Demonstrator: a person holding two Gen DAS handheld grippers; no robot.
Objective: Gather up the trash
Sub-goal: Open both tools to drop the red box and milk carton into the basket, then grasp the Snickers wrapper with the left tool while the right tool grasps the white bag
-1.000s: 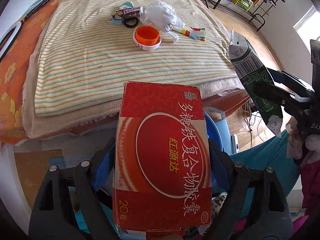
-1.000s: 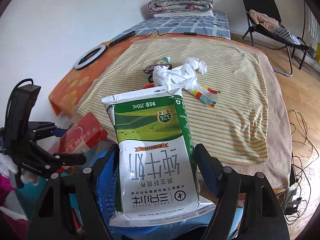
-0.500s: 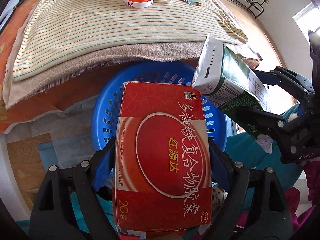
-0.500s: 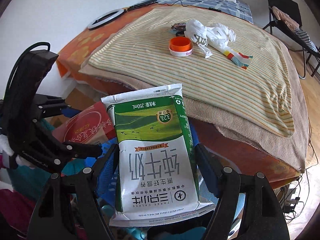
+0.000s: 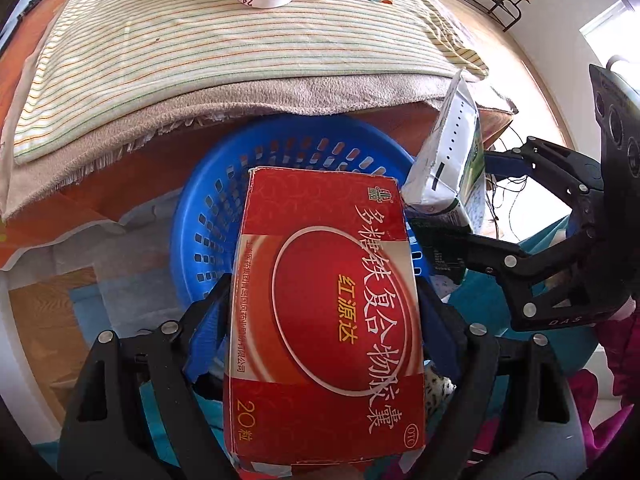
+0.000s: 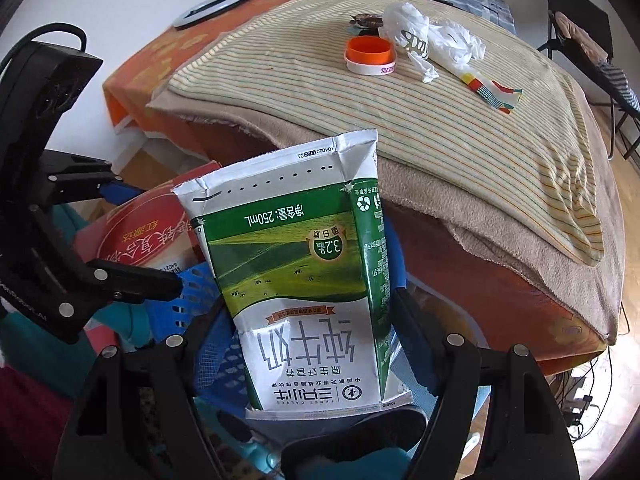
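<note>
A red medicine box (image 5: pixel 324 308) sits clamped in my left gripper (image 5: pixel 322 296), held over a blue slotted basket (image 5: pixel 224 184) on the floor by the bed. My right gripper (image 6: pixel 314 308) is shut on a green and white milk carton (image 6: pixel 304 264), upside down, above the basket's rim (image 6: pixel 196 292). In the left wrist view the carton (image 5: pixel 452 160) hangs just right of the box, with the right gripper (image 5: pixel 472 200) behind it. The right wrist view shows the left gripper (image 6: pixel 140 236) and red box (image 6: pixel 136 232) at the left.
On the striped blanket (image 5: pixel 200 60) lie an orange cap in a white ring (image 6: pixel 368 50), a crumpled white plastic bag (image 6: pixel 436 40), a colourful wrapper (image 6: pixel 496 92) and a dark wrapper (image 6: pixel 366 20). A ring light (image 6: pixel 212 8) lies at the bed's far side. Cables run over the floor at right.
Both grippers have sunk from bed height and tipped downward. The blue basket has come into view beneath them. The carton has drawn close to the red box.
</note>
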